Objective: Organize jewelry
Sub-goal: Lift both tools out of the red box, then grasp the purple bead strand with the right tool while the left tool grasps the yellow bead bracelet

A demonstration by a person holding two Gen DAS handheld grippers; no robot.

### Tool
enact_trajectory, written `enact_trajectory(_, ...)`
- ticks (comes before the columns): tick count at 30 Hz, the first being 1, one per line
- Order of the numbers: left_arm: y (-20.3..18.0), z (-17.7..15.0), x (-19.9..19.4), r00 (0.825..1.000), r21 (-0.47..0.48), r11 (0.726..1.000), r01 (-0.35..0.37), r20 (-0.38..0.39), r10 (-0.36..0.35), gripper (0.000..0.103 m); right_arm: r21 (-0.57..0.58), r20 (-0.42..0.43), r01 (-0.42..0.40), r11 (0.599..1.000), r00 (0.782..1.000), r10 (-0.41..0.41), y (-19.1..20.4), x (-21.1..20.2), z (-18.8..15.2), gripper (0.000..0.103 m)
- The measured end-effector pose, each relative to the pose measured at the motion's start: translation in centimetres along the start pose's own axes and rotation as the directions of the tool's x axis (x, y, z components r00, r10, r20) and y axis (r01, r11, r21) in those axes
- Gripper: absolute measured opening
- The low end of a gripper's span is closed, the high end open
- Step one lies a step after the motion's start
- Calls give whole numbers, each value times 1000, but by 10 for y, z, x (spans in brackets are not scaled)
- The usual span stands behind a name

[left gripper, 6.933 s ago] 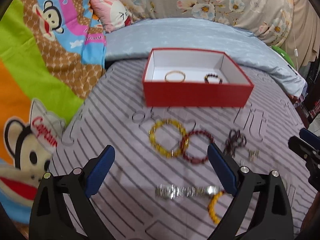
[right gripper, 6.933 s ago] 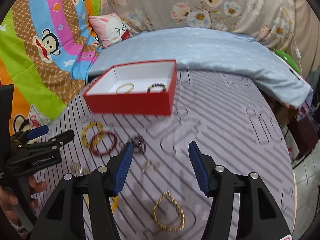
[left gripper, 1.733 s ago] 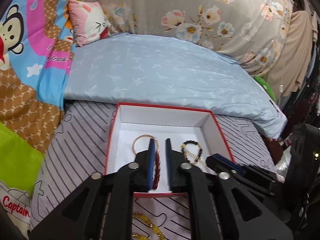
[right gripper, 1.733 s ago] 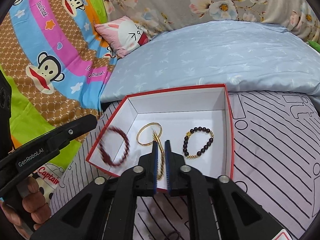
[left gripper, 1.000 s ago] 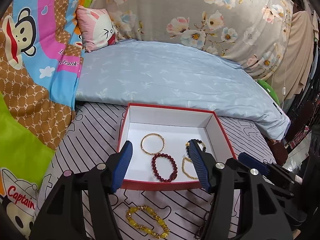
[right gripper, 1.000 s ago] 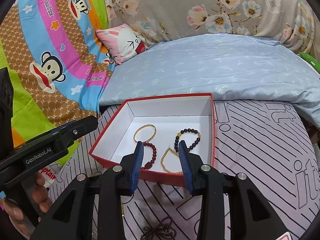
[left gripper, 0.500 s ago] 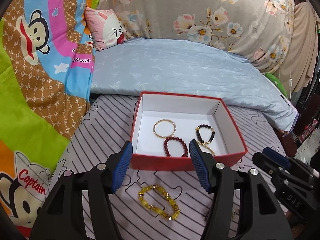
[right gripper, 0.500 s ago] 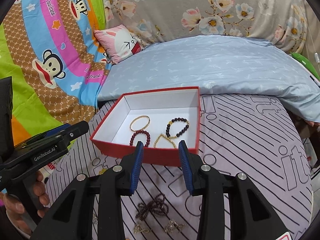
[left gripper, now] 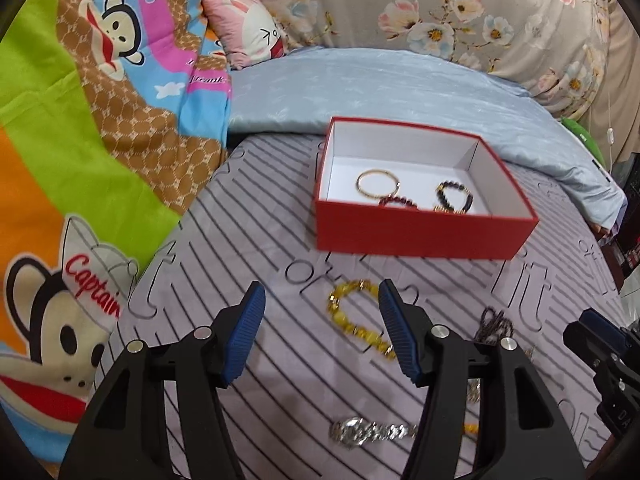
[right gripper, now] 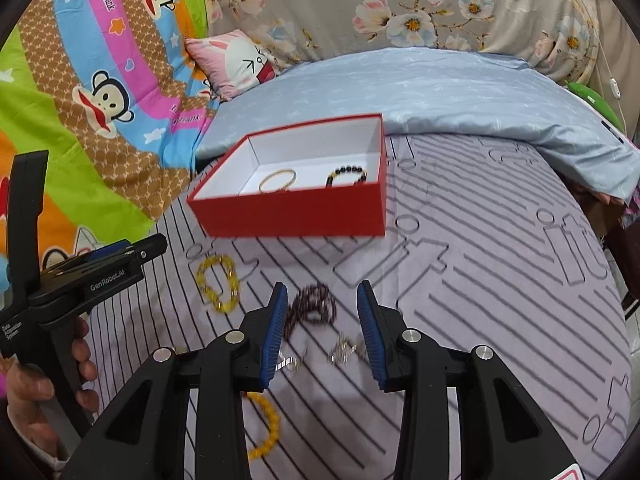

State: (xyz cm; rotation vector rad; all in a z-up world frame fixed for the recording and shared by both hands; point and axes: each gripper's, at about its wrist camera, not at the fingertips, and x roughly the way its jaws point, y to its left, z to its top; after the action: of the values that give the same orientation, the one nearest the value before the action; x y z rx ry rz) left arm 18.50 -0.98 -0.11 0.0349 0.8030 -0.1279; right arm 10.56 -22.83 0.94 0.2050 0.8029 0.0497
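One red box [left gripper: 420,236], three visible bracelets [left gripper: 378,184] inside, one watch [left gripper: 372,431] outside.

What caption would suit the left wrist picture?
Open left gripper above a yellow bead bracelet on the striped bedsheet, red box of bracelets behind.

The box [left gripper: 420,232] is red outside (white inside); the bedsheet [left gripper: 260,240] is lilac with dark stripes; the beaded bracelet [left gripper: 356,320] is yellow; the pillow [right gripper: 440,88] is pale blue.

Black claw [left gripper: 320,336], blue ribbed pads [left gripper: 245,336], silver screws
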Motion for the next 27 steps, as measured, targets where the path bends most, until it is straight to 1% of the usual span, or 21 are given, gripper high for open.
enact_trajectory(6,2,-27,2,999,-20,1000,-13,-34,12,57,22,-50,-27,999,998,28,8,10,-23,36)
enact_trajectory(12,5,-46,7,998,-46,999,-13,-66,10,57,8,-80,-50,999,996,51,26,31,-26,36)
enact_trajectory(15,8,-50,9,997,-63,998,-6,-76,1,57,12,-92,-54,998,994,55,29,43,-25,36)
enact_trajectory(18,11,-50,10,997,-65,998,-12,-76,7,57,21,-102,-51,998,993,53,29,52,-23,36)
enact_trajectory(27,15,-50,15,996,-82,997,-2,-86,-5,57,28,-127,-41,999,991,44,28,73,-17,35)
